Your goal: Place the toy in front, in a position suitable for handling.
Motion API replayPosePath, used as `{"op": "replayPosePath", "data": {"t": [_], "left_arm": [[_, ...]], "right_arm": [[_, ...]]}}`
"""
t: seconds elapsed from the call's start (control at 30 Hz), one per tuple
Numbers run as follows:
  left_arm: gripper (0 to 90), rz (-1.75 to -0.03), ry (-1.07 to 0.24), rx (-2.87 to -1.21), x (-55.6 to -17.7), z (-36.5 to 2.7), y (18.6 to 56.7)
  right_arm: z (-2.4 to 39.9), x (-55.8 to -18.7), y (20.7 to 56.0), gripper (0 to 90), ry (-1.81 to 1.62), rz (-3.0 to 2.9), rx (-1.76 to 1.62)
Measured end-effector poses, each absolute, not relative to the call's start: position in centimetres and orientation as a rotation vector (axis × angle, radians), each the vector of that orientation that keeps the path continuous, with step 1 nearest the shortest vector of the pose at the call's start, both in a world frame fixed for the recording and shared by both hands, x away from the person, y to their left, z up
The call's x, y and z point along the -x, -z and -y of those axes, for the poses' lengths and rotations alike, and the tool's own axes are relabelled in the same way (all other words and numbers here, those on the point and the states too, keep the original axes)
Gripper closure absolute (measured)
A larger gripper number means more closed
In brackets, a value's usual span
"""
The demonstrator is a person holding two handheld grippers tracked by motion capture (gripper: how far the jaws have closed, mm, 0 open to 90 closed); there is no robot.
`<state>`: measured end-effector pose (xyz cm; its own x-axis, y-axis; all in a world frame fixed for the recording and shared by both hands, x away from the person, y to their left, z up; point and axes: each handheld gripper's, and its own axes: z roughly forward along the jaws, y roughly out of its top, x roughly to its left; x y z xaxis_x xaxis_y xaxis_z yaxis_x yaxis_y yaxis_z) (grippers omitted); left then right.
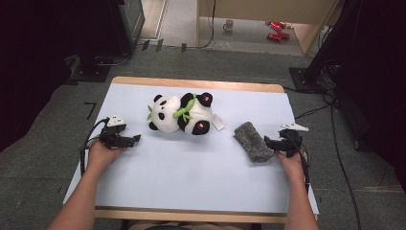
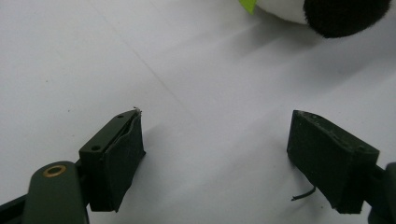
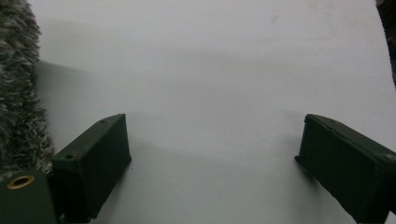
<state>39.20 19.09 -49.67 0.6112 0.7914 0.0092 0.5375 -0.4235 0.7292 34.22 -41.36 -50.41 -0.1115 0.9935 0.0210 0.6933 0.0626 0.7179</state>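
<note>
Two grippers resting on the white table, left gripper gaping empty near the plush panda, right gripper gaping empty just beside the grey fuzzy pouch, panda lying mid-table.

panda plush: black and white, green leaf, pink paw pads | fuzzy cloth: mottled grey | table cover: pale blue-white | grippers' pads: black

Wooden table w/ a pale blue-white sheet over nearly all its top. Plush panda lies on its side at approx 12 o'clock from sheet centre; grey fuzzy cloth roll lies at approx 3 o'clock, well apart from it.
</note>
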Motion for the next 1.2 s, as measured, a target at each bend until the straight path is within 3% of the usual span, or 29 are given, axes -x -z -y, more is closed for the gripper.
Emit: {"op": "replayPosePath", "data": {"t": [1.2], "left_arm": [[23.2,-1.079,-0.435,-2.152,-39.29,-18.81,49.05]], "right_arm": [[41.37,-34.23,50.42,8.1,-0.808,-1.859,-1.679]]}}
